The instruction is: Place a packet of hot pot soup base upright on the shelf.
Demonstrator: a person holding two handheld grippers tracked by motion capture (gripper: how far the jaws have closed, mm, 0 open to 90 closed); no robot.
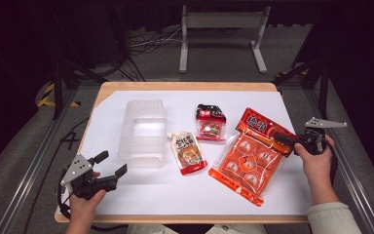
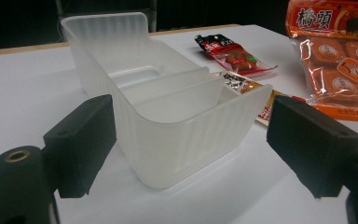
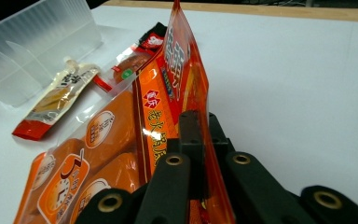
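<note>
On the white bench (image 1: 141, 195), a clear plastic bin (image 1: 142, 133) sits left of centre. Toward the right edge lies the orange snack bag (image 1: 251, 158); your right gripper (image 1: 283, 139) is clenched on its top edge. Your left gripper (image 1: 113, 165), near the front-left corner, is released, jaws wide.

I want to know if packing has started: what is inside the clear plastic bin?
Nothing visible: the clear plastic bin shows only its own divider walls. The nearest compartment's floor is hidden behind the frosted front wall.
</note>
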